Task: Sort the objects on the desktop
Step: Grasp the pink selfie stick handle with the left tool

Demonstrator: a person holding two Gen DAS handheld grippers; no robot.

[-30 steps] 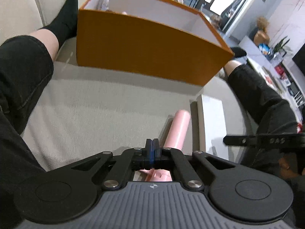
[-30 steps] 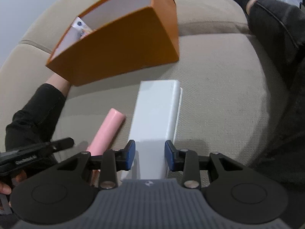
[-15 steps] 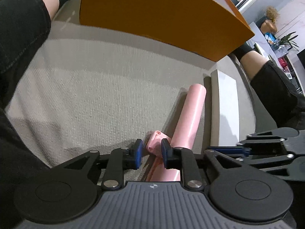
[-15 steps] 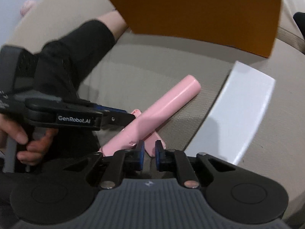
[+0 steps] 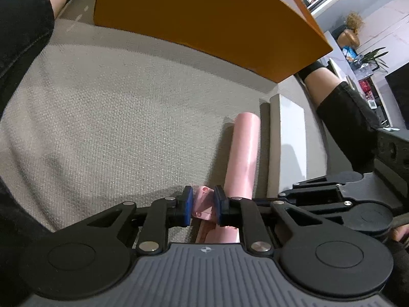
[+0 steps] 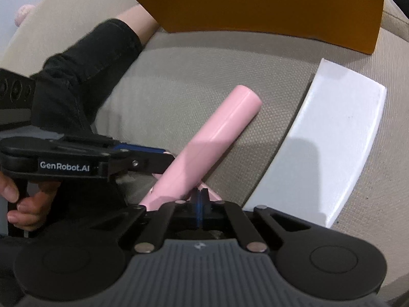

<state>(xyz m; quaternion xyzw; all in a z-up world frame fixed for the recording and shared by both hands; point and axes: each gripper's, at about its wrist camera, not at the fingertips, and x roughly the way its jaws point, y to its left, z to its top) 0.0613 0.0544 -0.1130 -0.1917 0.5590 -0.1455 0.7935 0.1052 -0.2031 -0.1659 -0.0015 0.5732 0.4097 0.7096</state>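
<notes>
A pink cylinder with folding pink legs point(image 5: 242, 151) lies on the beige cushion, also in the right wrist view point(image 6: 217, 138). My left gripper point(image 5: 203, 208) has its blue pads around one pink leg point(image 5: 203, 200), touching or nearly so. My right gripper point(image 6: 200, 208) is shut, with its pads together at another pink leg point(image 6: 212, 192) beside the cylinder; whether it pinches that leg is hidden. A white flat box point(image 5: 291, 143) lies right of the cylinder, also in the right wrist view point(image 6: 329, 140). An orange box point(image 5: 204, 18) stands behind, also in the right wrist view point(image 6: 268, 5).
The person's black-clad legs point(image 5: 23, 25) flank the cushion on both sides, with the other leg point(image 5: 350, 117) on the right. A room with shelves and a plant point(image 5: 373, 56) lies beyond the sofa edge on the right.
My left gripper opened from shut, dropped to the pink object and now straddles its leg. My right gripper swung from the white box to the pink object and closed.
</notes>
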